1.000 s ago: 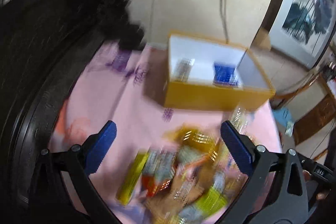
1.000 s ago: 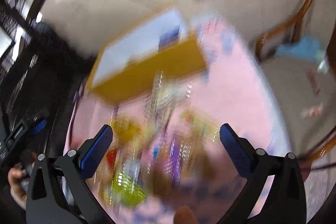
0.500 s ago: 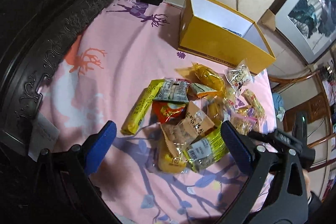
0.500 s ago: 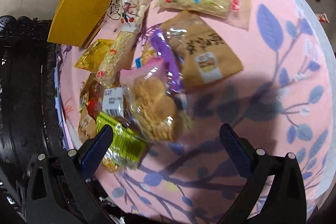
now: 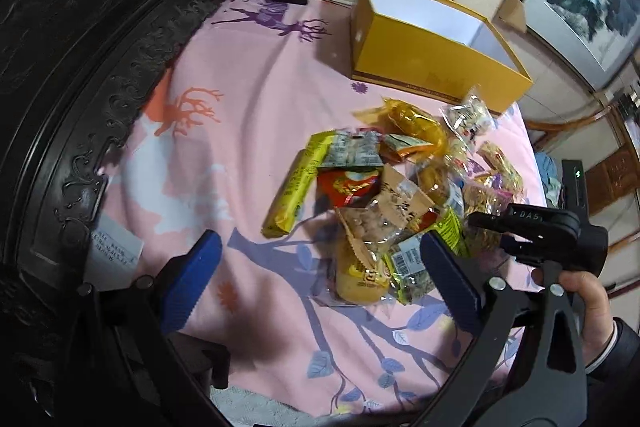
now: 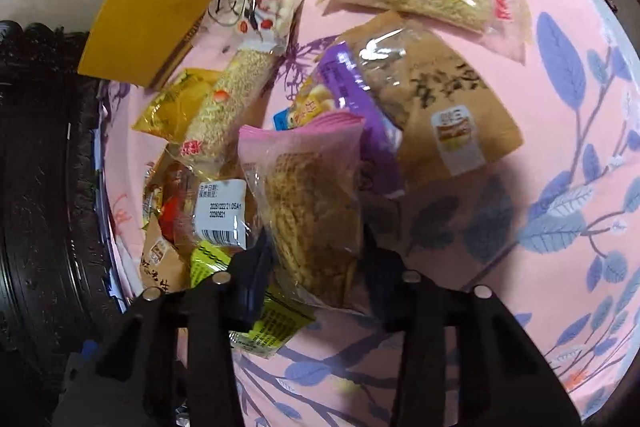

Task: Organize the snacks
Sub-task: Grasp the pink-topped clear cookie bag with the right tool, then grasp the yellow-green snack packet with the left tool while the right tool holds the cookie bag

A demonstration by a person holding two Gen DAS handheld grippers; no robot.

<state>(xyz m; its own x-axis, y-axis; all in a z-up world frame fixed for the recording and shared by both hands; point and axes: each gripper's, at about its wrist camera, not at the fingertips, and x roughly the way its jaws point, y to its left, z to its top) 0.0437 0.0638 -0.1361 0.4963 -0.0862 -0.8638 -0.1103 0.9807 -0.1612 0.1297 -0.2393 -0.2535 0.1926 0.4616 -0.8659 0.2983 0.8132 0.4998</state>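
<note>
pink cloth (image 5: 248, 99) is lying under everything | yellow box (image 5: 432, 63) is standing open behind snack pile (image 5: 384, 195) | left gripper (image 5: 320, 275) is hovering spread over pile | right gripper (image 6: 316, 259), having just been closing, is pinching pink-topped packet (image 6: 308, 203) at pile's near edge

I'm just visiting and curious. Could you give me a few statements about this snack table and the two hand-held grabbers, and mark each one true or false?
1. The right gripper has just closed its fingers on the pink-topped snack packet. True.
2. The left gripper is clamped on a snack. False: its fingers stand wide apart with nothing pressed between them.
3. The yellow box stands beyond the snack pile. True.
4. The snacks lie on a bare wooden tabletop. False: they lie on a pink patterned cloth.
5. The yellow box has a lid on. False: its top is open.
</note>
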